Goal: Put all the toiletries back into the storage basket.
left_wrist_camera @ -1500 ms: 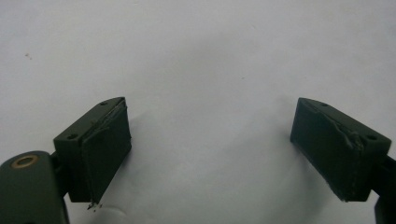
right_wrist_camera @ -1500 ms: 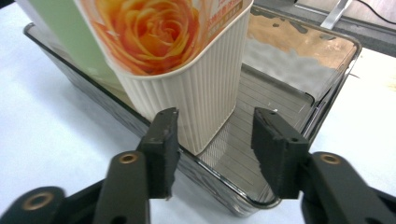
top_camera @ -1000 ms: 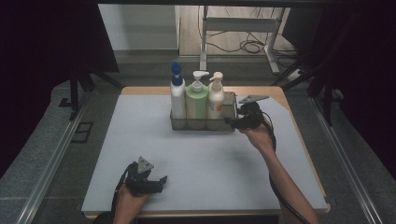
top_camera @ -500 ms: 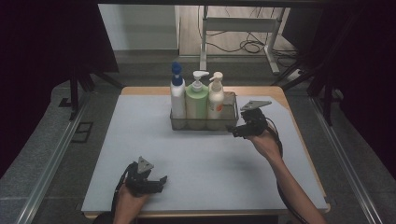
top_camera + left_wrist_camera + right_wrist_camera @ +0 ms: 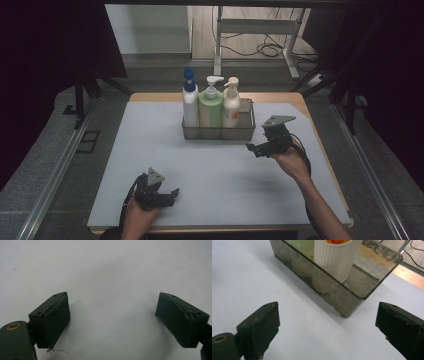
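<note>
Right gripper (image 5: 254, 147) is hovering just right of and in front of the wire basket (image 5: 218, 133), jaws just been opening, now spread wide with nothing between, basket holding 3 upright pump bottles (image 5: 210, 107) at the surface's back middle, left gripper (image 5: 172, 194) resting near edge, jaws spread, gripping nothing.

Left gripper (image 5: 172, 192): black body, grey three-cornered plate on top, black cable trailing back along the forearm. Its pads (image 5: 57, 322) are dark, rectangular, with frayed facing at the edges; small screw holes on top; a brass-coloured rivet on the housing. Right gripper (image 5: 254, 148): same black build, grey plate, looping black cable. Both forearms bare, no sleeves seen.
</note>
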{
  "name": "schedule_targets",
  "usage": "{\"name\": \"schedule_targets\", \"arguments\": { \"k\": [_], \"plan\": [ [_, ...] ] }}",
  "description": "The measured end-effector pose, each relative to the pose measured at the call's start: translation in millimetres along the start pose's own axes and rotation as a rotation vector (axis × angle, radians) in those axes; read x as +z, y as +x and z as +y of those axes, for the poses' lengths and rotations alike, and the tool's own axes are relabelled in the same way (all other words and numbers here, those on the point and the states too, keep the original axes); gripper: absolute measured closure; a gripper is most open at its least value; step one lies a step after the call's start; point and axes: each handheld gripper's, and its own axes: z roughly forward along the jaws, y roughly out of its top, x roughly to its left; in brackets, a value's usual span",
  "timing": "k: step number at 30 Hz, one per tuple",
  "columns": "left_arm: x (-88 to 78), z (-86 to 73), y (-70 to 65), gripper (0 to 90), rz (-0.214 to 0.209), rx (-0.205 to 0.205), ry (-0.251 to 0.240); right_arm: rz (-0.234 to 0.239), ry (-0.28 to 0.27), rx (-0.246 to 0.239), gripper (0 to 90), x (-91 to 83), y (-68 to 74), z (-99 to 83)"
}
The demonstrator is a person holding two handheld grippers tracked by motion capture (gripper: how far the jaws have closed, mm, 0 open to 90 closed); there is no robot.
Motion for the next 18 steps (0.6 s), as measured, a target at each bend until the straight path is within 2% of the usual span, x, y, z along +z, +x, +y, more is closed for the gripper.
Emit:
{"name": "schedule_targets", "arguments": {
  "k": [18],
  "plan": [
    [0.0,0.0,-0.1,11.9,0.000,0.000,0.000,0.008,0.006,-0.011,0.0,-20.3,2.6,-31.5]
  ]
}}
